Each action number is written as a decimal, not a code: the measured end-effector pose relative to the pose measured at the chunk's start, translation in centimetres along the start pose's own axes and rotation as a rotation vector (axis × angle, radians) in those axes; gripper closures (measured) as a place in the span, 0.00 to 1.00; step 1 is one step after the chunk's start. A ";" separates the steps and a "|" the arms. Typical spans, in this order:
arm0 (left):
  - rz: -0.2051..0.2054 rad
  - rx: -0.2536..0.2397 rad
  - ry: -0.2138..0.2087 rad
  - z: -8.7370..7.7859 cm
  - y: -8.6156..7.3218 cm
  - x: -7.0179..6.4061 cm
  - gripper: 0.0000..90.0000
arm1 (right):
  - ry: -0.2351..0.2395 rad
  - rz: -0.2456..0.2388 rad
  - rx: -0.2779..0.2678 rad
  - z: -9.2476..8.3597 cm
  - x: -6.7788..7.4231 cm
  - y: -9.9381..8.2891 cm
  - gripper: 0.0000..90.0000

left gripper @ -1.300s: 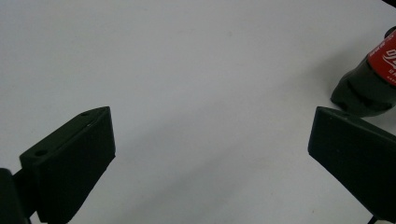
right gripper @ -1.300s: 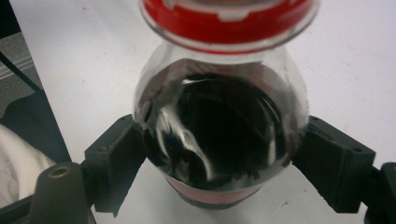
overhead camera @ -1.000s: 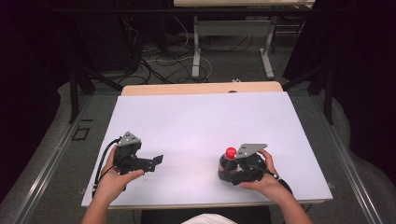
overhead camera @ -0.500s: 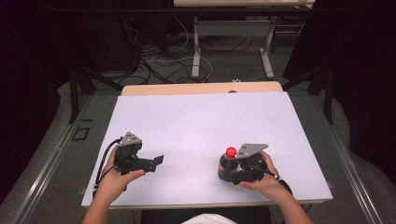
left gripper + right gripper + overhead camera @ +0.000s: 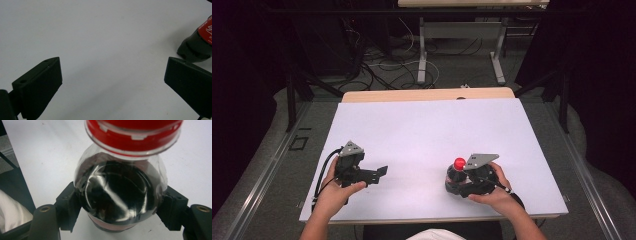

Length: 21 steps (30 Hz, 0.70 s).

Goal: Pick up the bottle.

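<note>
step in hand: securing the bottle [image 5: 456, 175], a dark cola bottle with a red cap, standing upright near the front right of the table [image 5: 432, 135].

right claw [image 5: 457, 184]: jaws have just been closing and now sit tight on the bottle's shoulder, 1 pad on each side, as seen in the right gripper view [image 5: 120, 220]. grip looks taken.

left claw [image 5: 379, 172]: jaws wide apart, holding and touching nothing, resting low over bare table well apart from the bottle; bottle base shows at the edge of its view [image 5: 197, 42].

next move, my guess: a straight lift, or bringing the free claw across to the cap. needs a firm hold, since the wall is round and slick.
</note>
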<state>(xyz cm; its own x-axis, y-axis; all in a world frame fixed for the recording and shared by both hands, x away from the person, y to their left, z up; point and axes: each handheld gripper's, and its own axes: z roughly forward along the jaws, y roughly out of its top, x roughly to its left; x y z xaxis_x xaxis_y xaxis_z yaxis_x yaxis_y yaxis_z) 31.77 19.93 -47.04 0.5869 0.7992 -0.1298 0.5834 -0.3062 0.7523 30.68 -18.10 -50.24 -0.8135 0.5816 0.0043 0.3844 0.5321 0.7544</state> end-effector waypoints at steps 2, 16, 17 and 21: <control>0.002 -0.001 0.001 0.0 0.0 0.0 0.02 | -0.001 -0.007 -0.007 0.0 0.0 0.0 0.32; 0.007 0.011 -0.003 0.1 0.0 -0.1 0.02 | 0.003 -0.012 -0.012 0.3 0.3 0.2 0.32; 0.004 0.010 -0.006 0.1 0.0 -0.2 0.02 | -0.002 -0.005 -0.020 0.4 0.4 0.2 0.32; 0.007 0.002 -0.004 0.2 0.0 -0.2 0.02 | 0.009 -0.008 -0.004 0.6 0.5 0.2 0.32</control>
<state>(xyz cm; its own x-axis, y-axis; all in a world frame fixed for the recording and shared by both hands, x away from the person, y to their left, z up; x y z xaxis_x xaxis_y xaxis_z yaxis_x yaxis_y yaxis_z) 31.74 19.67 -47.16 0.5933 0.7948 -0.1275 0.5806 -0.3129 0.7517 30.62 -17.32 -50.44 -0.8205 0.5717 0.0047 0.3763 0.5339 0.7572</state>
